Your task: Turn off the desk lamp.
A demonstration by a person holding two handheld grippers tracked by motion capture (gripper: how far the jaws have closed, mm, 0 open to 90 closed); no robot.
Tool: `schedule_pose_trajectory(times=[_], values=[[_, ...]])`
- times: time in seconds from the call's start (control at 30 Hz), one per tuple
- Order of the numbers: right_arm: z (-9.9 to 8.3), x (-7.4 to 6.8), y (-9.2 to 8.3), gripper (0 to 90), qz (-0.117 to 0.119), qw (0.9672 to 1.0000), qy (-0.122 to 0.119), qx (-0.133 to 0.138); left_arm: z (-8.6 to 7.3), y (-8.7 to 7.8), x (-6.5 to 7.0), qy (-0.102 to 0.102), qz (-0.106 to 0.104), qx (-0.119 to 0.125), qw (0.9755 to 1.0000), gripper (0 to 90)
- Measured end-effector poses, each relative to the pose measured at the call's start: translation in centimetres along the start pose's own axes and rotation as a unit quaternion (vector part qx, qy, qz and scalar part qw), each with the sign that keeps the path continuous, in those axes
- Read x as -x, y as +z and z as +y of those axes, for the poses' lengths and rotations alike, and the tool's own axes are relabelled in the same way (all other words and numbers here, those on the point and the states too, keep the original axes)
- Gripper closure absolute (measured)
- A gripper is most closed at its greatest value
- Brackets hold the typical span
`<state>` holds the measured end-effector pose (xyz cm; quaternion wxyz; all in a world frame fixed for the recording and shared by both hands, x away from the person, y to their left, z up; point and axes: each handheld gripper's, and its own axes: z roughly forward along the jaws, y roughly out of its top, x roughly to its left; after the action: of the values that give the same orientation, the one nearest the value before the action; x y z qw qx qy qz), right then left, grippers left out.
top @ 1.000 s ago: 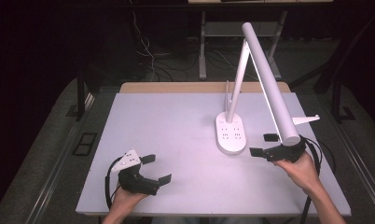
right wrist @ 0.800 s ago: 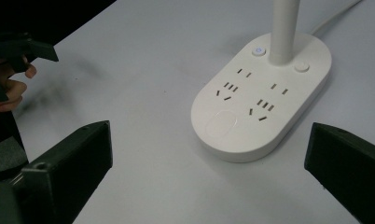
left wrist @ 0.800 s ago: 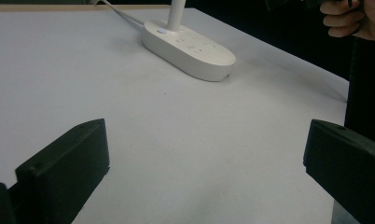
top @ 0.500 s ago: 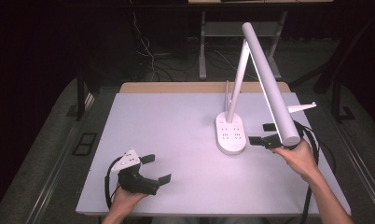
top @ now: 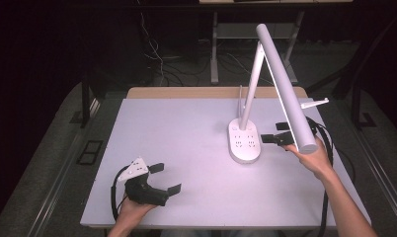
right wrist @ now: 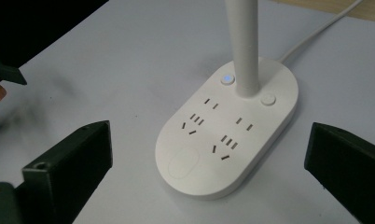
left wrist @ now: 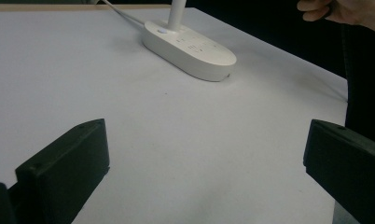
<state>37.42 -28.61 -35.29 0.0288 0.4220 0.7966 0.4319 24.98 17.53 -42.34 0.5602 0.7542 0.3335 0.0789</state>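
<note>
Fingers of both grippers stand wide apart, nothing between them. Left gripper (top: 159, 178), lower left of the high view, rests low on the white table (top: 186, 128), unchanged over the last second; its own view looks across bare tabletop toward the lamp base (left wrist: 190, 49) in the upper middle.

Centre-right of the high view: desk lamp base (top: 244, 140), an oval white socket block, stands on the table with its stem rising and the long lamp head (top: 285, 84) slanting down to the right. A thin white cable (right wrist: 316, 28) runs off toward the upper right of the right gripper view.

Right gripper (top: 278, 133), just right of the base, has risen and moved in toward the block over the last second. Its view now frames the base (right wrist: 227, 135) squarely between its open jaws, blue-lit button (right wrist: 227, 78) beside the stem.

Judgement: the approach is nearly finished; the likely next step is a press on a base button or a grip on the block.
</note>
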Motion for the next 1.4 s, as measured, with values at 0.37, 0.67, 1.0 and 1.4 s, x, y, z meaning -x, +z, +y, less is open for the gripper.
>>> schedule_pose_trajectory(times=[0.37, 0.67, 1.0, 1.4], values=[[1.1, 1.0, 1.4, 0.9, -0.004, 1.0, 0.0, -0.006, 0.0, -0.2, -0.1, -0.002, 0.003, 0.003, 1.0, 0.0], [1.7, 2.3, 2.9, 23.9, -0.021, 0.9997, -0.014, -0.003, 0.0, -0.3, -0.2, -0.003, 0.001, 0.004, 1.0, 0.0], [1.7, 3.6, 4.5, 47.7, -0.006, 0.9999, 0.0, -0.012, 0.0, -0.2, -0.2, -0.001, -0.002, 0.004, 1.0, 0.0], [1.7, 4.9, 6.4, 77.3, 0.007, 0.9999, 0.011, -0.01, 0.0, -0.2, -0.3, -0.001, -0.002, 0.002, 1.0, 0.0]])
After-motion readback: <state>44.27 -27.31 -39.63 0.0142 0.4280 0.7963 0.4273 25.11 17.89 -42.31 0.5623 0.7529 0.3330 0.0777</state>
